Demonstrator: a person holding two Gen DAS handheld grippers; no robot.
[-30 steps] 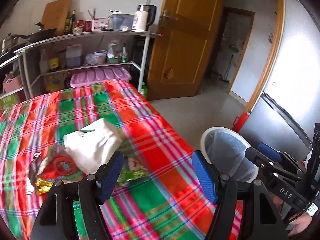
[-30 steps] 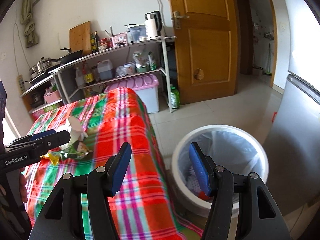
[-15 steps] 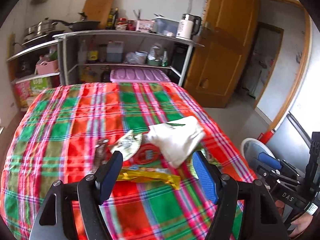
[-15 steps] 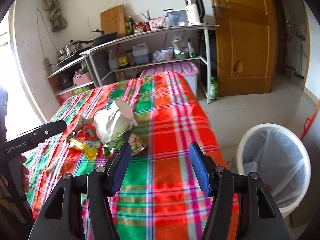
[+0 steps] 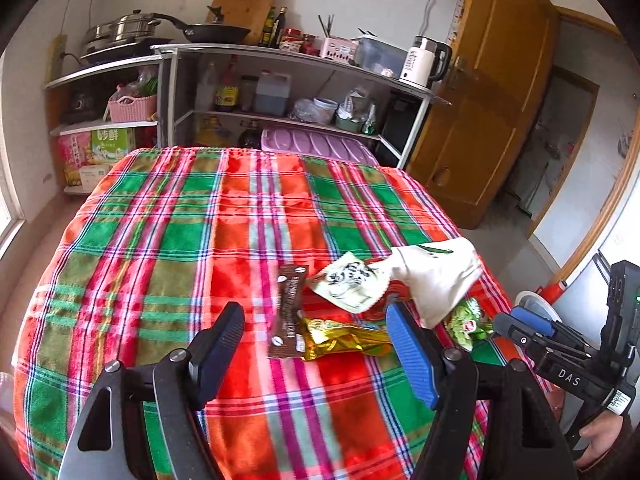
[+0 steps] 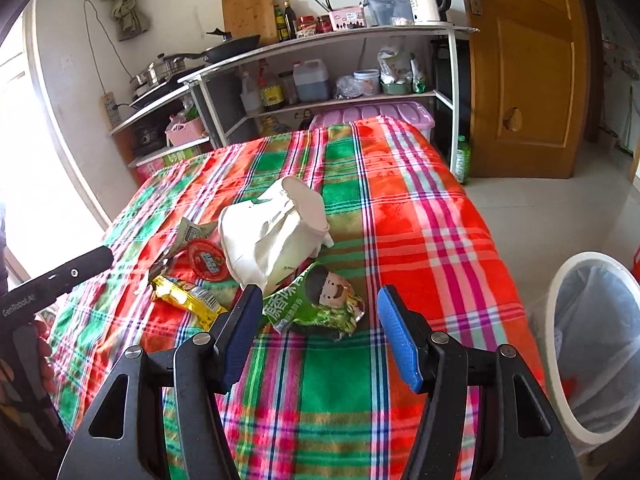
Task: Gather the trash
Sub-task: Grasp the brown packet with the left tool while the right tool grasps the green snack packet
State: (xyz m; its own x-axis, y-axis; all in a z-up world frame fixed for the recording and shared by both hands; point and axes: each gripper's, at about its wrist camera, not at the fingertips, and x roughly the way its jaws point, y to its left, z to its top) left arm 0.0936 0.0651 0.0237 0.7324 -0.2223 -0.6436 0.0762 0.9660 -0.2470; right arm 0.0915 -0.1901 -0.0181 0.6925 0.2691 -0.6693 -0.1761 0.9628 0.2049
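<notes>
Plaid-covered table – wrappers, white bag clustered on it.

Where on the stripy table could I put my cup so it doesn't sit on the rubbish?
The tablecloth is bare on the window side, left of the brown wrapper, and along the far edge by the shelves. The strip nearest the bin is bare too. The wrappers crowd around the white bag.
</notes>
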